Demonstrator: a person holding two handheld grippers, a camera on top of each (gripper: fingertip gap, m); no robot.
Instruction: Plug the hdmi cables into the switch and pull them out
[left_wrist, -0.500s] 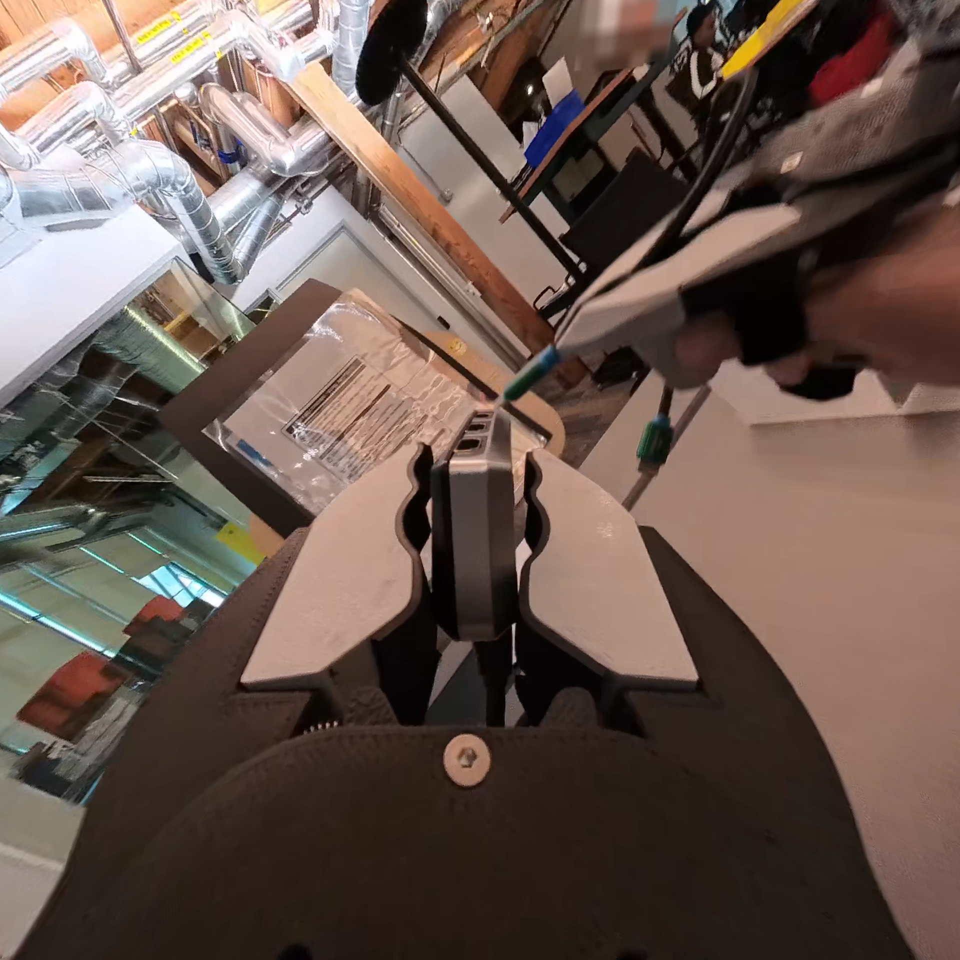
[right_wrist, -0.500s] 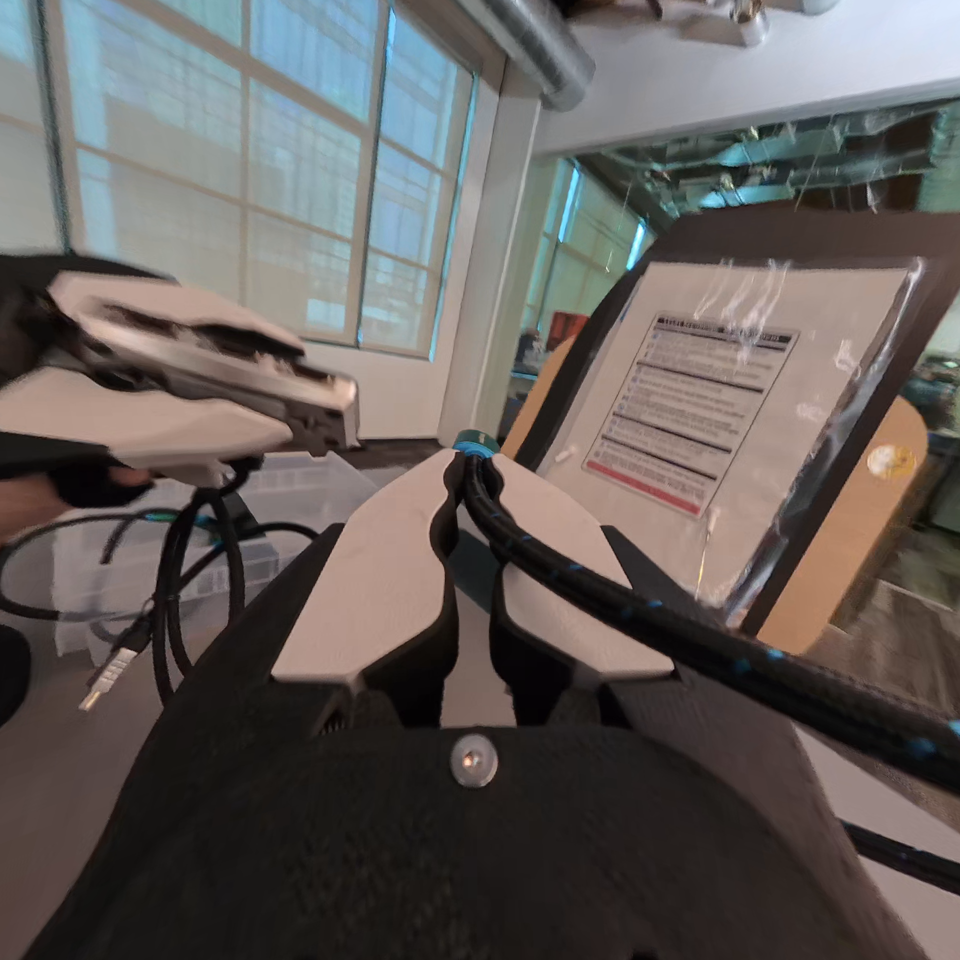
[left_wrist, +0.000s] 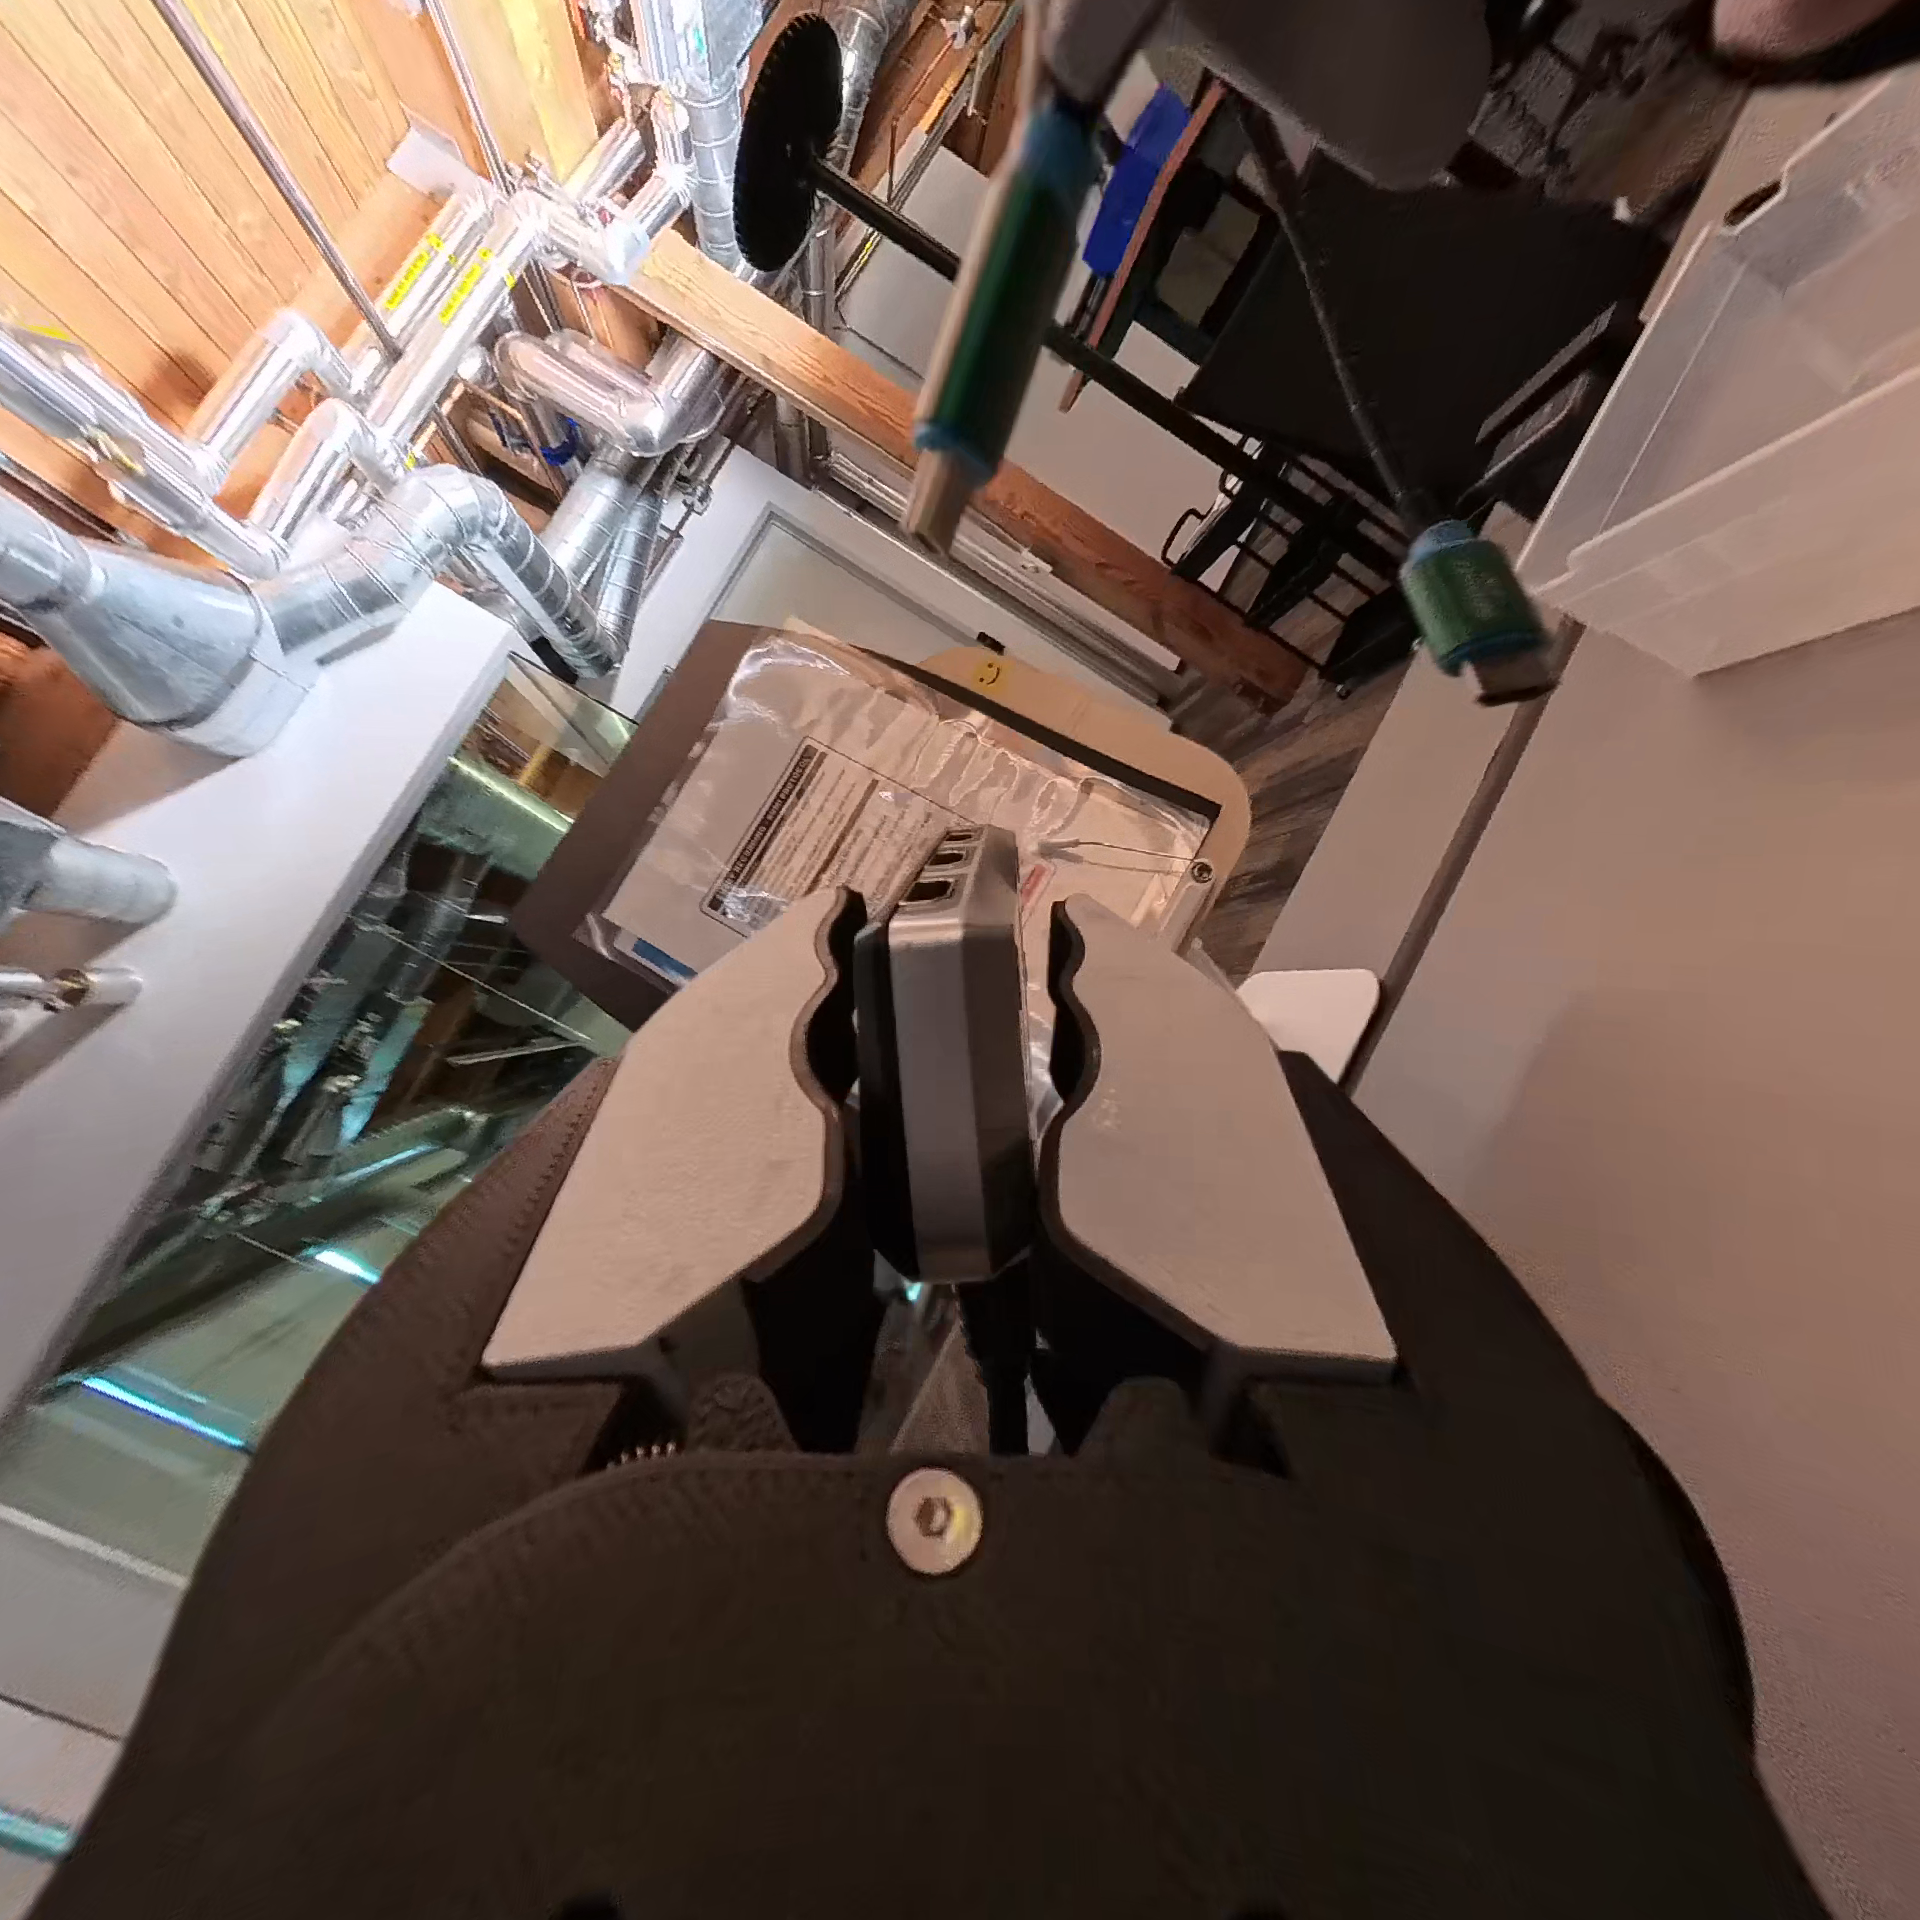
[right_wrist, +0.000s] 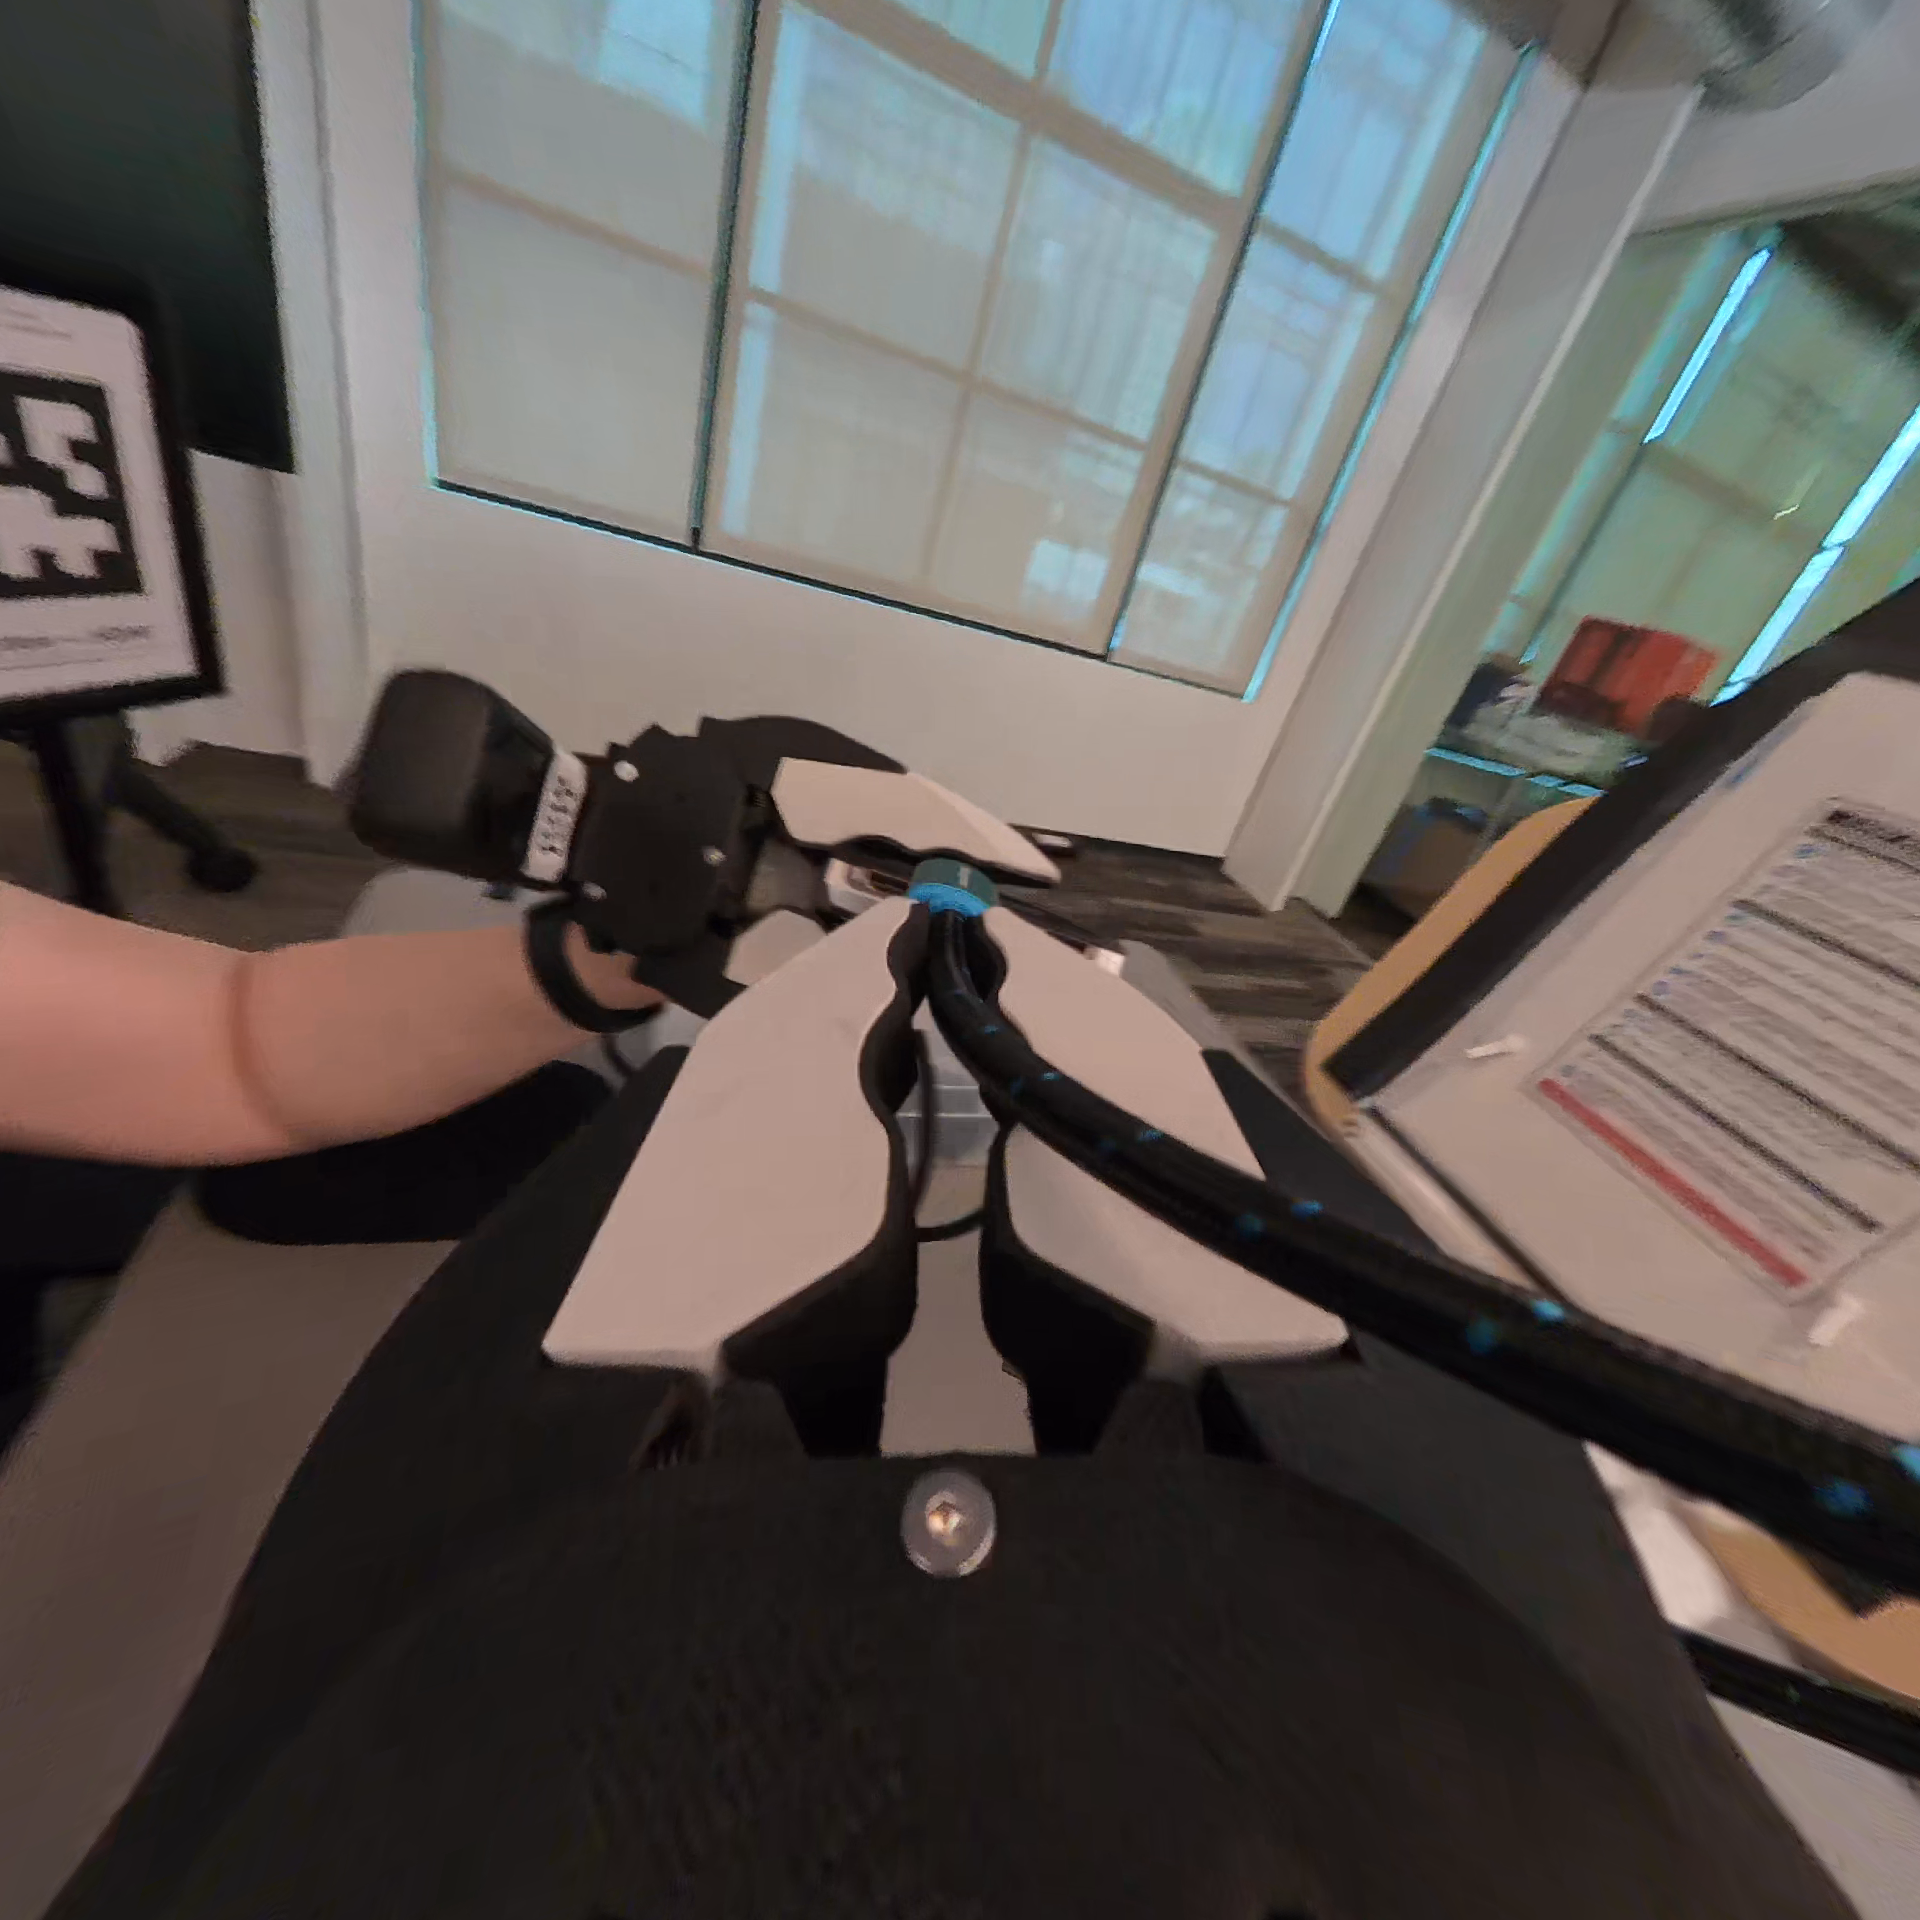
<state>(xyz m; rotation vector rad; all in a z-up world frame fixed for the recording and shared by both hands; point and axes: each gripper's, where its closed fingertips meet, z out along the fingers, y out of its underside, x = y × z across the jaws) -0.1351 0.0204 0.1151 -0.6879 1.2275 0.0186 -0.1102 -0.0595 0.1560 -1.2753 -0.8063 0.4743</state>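
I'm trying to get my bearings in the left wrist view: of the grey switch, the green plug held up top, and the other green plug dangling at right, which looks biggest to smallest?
1. Grey switch, between the jaws.
2. Held green plug.
3. Dangling green plug.

Nearness inflates the switch, so true sizes stay unsure.

Left claw (left_wrist: 940, 997) clamped, level – right claw (right_wrist: 943, 935) pinched shut, raised above it

Switch (left_wrist: 940, 1081): smooth grey casing with a satin sheen, likely metal. Left tool (left_wrist: 940, 935): matt grey finger plates on a rough, ribbed black plastic body. Cable (right_wrist: 1195, 1164): woven black braid flecked blue. Plug (left_wrist: 987, 312): glossy green shell. Sheet cover (left_wrist: 935, 748): crinkled glossy plastic. Bench (left_wrist: 1662, 1039): smooth, matt, pale.
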